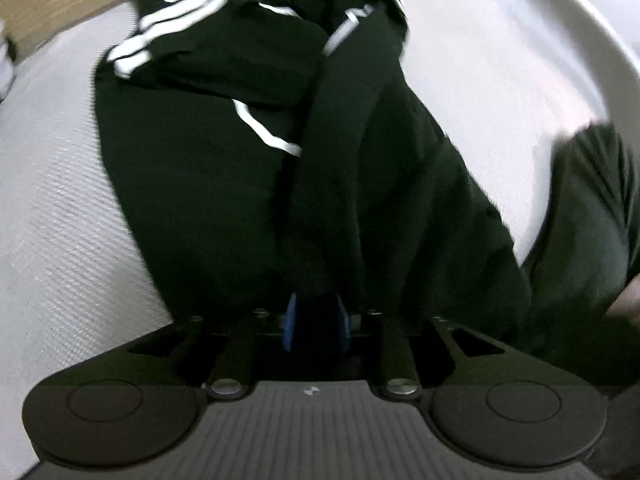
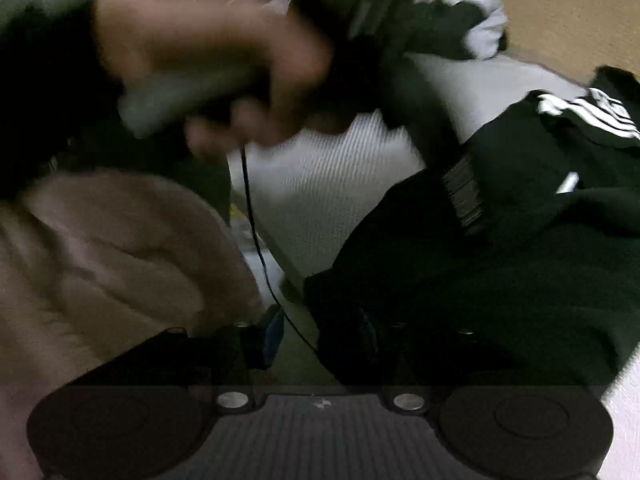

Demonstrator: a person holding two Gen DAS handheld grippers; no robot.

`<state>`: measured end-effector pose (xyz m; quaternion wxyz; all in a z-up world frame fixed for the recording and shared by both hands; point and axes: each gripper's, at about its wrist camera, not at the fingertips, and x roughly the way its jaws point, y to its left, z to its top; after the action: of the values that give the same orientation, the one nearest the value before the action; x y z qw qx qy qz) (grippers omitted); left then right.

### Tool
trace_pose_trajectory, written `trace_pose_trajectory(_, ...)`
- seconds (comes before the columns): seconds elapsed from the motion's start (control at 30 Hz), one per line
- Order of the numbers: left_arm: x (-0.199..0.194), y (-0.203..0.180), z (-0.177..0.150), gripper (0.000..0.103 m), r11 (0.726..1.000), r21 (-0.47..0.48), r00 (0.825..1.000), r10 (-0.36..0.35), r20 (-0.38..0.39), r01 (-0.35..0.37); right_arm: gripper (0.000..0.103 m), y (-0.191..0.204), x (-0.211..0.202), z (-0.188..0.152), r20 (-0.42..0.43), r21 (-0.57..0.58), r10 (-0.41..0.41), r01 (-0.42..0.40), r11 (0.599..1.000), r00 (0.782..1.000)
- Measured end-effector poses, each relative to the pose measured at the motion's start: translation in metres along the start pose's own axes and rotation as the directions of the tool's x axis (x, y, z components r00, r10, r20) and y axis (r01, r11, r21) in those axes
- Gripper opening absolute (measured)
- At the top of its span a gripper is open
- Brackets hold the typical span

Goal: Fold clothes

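A black garment (image 1: 224, 184) with white stripes (image 1: 160, 32) lies crumpled on a white textured bed surface (image 1: 60, 200). In the left wrist view my left gripper (image 1: 316, 320) is shut on a fold of this black cloth, which fills the gap between its blue pads (image 1: 289, 322). A ribbed cuff (image 1: 592, 208) hangs at the right. In the right wrist view the same garment (image 2: 500, 264) spreads to the right, and its edge drapes over the right finger of my right gripper (image 2: 316, 340). The blue pads (image 2: 274, 334) stand apart with nothing between them.
A blurred hand (image 2: 208, 60) grips a grey handle (image 2: 180, 96) at the upper left. Beige cloth (image 2: 100, 260) on the person fills the lower left. A thin black cable (image 2: 256, 240) hangs down the middle. More dark clothes (image 2: 452, 28) lie beyond, on tan floor (image 2: 560, 12).
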<state>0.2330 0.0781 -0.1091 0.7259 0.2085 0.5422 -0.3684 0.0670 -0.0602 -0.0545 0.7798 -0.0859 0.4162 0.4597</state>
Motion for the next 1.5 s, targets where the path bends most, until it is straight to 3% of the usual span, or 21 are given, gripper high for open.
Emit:
trace_pose_trajectory(0.07,0.003,-0.002,-0.001,0.028,1.0,0.012,1.0,0.009,-0.002,-0.009,0.049,-0.016,-0.028,-0.007,0.04,0.027,-0.029,0.028,0.999,0.999)
trace_pose_trajectory(0.13,0.003,0.001,-0.001,0.029,1.0,0.002,1.0,0.005,0.0,-0.005,0.049,-0.03,-0.044,-0.012,0.048,0.013,-0.105,0.105,0.994,0.993)
trace_pose_trajectory(0.3,0.0,0.008,0.0,0.037,1.0,-0.021,1.0,0.005,0.007,-0.005,0.049,-0.037,-0.052,-0.04,-0.043,-0.095,-0.238,0.233,0.968,0.97)
trace_pose_trajectory(0.5,-0.016,0.007,-0.001,0.049,0.999,-0.012,0.999,-0.035,0.039,0.036,0.049,-0.026,-0.039,-0.062,-0.173,-0.263,-0.33,0.279,0.924,0.928)
trace_pose_trajectory(0.57,-0.017,0.003,-0.002,0.053,0.999,0.003,0.998,-0.049,0.033,0.049,0.049,-0.024,-0.033,-0.068,-0.169,-0.311,-0.37,0.307,0.899,0.913)
trace_pose_trajectory(0.63,-0.01,-0.003,-0.003,0.054,0.999,0.025,0.999,-0.042,0.009,0.042,0.049,-0.026,-0.024,-0.068,-0.161,-0.32,-0.362,0.298,0.899,0.918)
trace_pose_trajectory(0.7,-0.003,-0.004,-0.004,0.054,0.999,0.034,1.0,-0.027,-0.01,0.027,0.046,-0.031,-0.013,-0.065,-0.158,-0.34,-0.384,0.315,0.886,0.91)
trace_pose_trajectory(0.83,0.0,-0.004,-0.004,0.056,1.0,0.009,1.0,-0.027,-0.013,0.027,0.036,-0.033,0.003,-0.063,-0.155,-0.408,-0.42,0.329,0.851,0.894)
trace_pose_trajectory(0.9,0.001,-0.005,-0.003,0.057,1.0,0.004,1.0,-0.021,-0.013,0.021,0.033,-0.035,0.004,-0.063,-0.163,-0.4,-0.413,0.322,0.858,0.896)
trace_pose_trajectory(0.97,0.003,-0.006,-0.002,0.057,1.0,0.006,1.0,-0.015,-0.013,0.015,0.021,-0.041,0.002,-0.062,-0.177,-0.344,-0.395,0.319,0.883,0.902)
trace_pose_trajectory(1.07,0.002,-0.008,-0.003,0.056,1.0,0.007,1.0,-0.008,-0.006,0.008,0.011,-0.042,-0.004,-0.06,-0.199,-0.27,-0.376,0.318,0.909,0.905)
trace_pose_trajectory(1.37,-0.002,-0.012,-0.007,0.055,1.0,0.001,1.0,-0.009,0.016,0.009,0.005,-0.024,-0.029,-0.059,-0.205,-0.144,-0.338,0.313,0.939,0.919)
trace_pose_trajectory(1.5,-0.002,-0.015,-0.006,0.055,1.0,0.001,1.0,-0.01,0.018,0.01,0.004,-0.017,-0.028,-0.062,-0.223,-0.106,-0.24,0.222,0.969,0.945)
